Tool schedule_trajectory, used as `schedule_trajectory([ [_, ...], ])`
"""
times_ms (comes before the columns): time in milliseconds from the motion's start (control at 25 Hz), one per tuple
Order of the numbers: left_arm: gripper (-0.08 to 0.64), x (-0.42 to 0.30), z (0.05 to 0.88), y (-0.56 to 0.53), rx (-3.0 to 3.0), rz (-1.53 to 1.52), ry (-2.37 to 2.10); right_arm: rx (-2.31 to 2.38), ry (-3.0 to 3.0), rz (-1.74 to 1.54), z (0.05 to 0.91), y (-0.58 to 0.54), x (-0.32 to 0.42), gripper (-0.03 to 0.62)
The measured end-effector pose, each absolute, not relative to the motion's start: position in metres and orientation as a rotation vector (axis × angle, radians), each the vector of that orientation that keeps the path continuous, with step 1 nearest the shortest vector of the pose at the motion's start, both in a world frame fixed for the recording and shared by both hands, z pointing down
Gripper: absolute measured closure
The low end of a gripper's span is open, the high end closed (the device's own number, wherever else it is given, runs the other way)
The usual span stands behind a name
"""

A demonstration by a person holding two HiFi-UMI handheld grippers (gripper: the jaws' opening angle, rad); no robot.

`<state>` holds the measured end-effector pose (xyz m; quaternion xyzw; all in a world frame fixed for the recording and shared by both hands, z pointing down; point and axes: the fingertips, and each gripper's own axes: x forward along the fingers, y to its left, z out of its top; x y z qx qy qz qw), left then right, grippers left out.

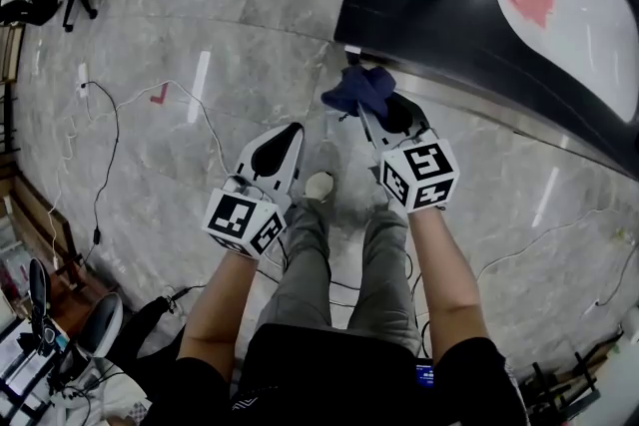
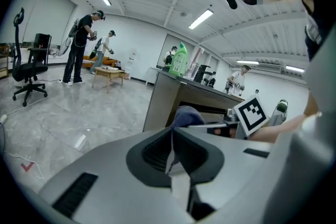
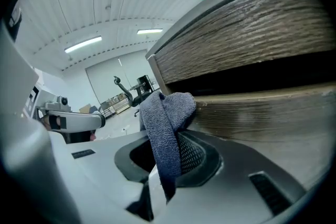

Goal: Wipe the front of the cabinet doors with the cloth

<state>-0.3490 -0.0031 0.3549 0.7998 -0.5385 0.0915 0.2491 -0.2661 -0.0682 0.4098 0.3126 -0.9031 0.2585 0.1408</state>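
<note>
A dark blue cloth (image 3: pixel 167 118) is clamped in the right hand-held gripper (image 1: pixel 382 118) and held touching the wood-grain cabinet door (image 3: pixel 252 113), close to the cabinet's left corner. The left hand-held gripper (image 1: pixel 288 137) is held over the grey marble floor (image 1: pixel 180 35), its jaws closed together with nothing between them.

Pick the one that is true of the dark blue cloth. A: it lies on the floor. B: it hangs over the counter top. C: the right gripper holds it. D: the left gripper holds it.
C: the right gripper view shows the cloth pinched between the jaws of the right gripper beside the cabinet front; the left gripper has its jaws together, empty.
</note>
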Motion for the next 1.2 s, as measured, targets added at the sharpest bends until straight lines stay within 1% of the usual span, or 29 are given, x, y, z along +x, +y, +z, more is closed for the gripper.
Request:
schedule_trajectory([
  [240,0.543,-0.305,0.354,-0.019,2.202,0.207,-1.417,0.945,-2.587,0.688,0.409,-0.072,-0.233,0.52],
  [640,0.543,-0.199,0.356,-0.027,2.29,0.243,-1.236,1.131,-2.509,0.693,0.414,-0.074,-0.111,0.52],
  [1200,0.548,-0.064,0.37,-0.031,2.371,0.257,-0.991,1.303,-2.409,0.699,0.426,-0.076,0.028,0.52],
])
